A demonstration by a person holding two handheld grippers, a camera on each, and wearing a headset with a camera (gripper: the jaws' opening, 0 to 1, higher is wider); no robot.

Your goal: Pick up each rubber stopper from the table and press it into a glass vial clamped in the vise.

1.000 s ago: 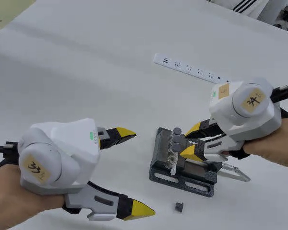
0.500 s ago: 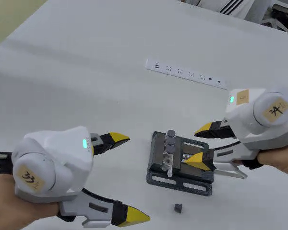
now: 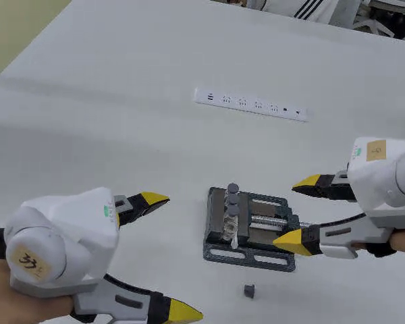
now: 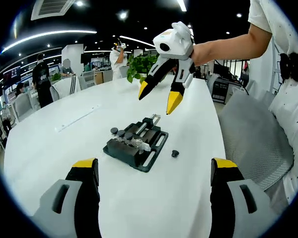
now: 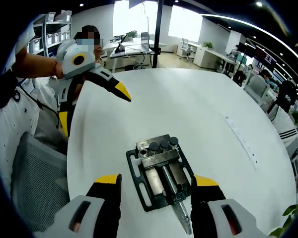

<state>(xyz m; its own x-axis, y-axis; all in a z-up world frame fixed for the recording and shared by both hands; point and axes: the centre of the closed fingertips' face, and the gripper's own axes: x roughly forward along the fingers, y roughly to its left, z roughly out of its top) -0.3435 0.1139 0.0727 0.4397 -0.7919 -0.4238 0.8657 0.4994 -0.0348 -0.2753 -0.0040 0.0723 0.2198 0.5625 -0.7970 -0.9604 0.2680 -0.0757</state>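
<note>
1. Vise [image 3: 254, 257]: dark metal, on white table [image 3: 121, 101], lower ctr of head view. Screw end points to frame right.

2. Vials [image 3: 230, 231]: I count four, in a row between the vise's clamp faces, upright. Three carry dark grey caps [image 3: 233, 200]. The fourth, at the near end of the row, shows as clear glass; can't tell if it's plugged.

3. Loose rubber stopper [image 3: 249, 291]: small, dark, lying on the table just below the vise's front edge, btm ctr of head view. Apart from the vise and from both tools.

4. Left gripper [image 3: 167, 255]: lower left of head view, white body w/ black jaws and yellow tips. Jaws spread wide, nothing between them. Tips point toward frame right and sit well apart from the vise. In its own view I see the vise and the stopper ahead, btwn the two tips.

5. Right gripper [image 3: 298, 212]: right edge of head view, same build. Jaws wide apart, empty. Lower tip is just beside the vise's right end, upper tip above it in frame; I see no contact. In its own view the vise sits btwn the tips, screw end nearest.

6. Power strip [image 3: 250, 104]: white, flat on the table, upper ctr of head view, well apart from the vise.
</note>
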